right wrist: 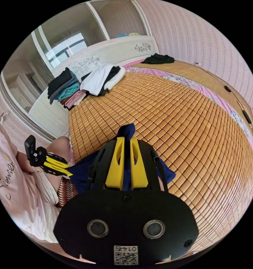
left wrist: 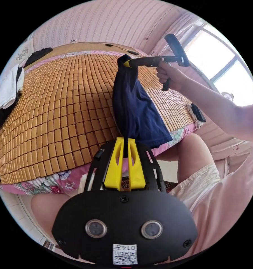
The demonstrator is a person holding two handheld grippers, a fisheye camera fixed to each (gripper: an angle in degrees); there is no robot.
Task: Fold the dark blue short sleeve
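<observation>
The dark blue short-sleeve shirt hangs bunched in the air above the near edge of the bed. My left gripper is shut on its lower end, the cloth pinched between the yellow jaws. The right gripper, held by a hand, grips the shirt's upper end over the mat. In the right gripper view the right gripper is shut on a fold of the shirt, which drapes down both sides. The left gripper shows at the left, holding the shirt's other end by the person's lap.
A bamboo tile mat covers the bed over a pink floral sheet. A pile of folded clothes, a white garment and a black garment lie by the headboard. A bright window is beside the bed.
</observation>
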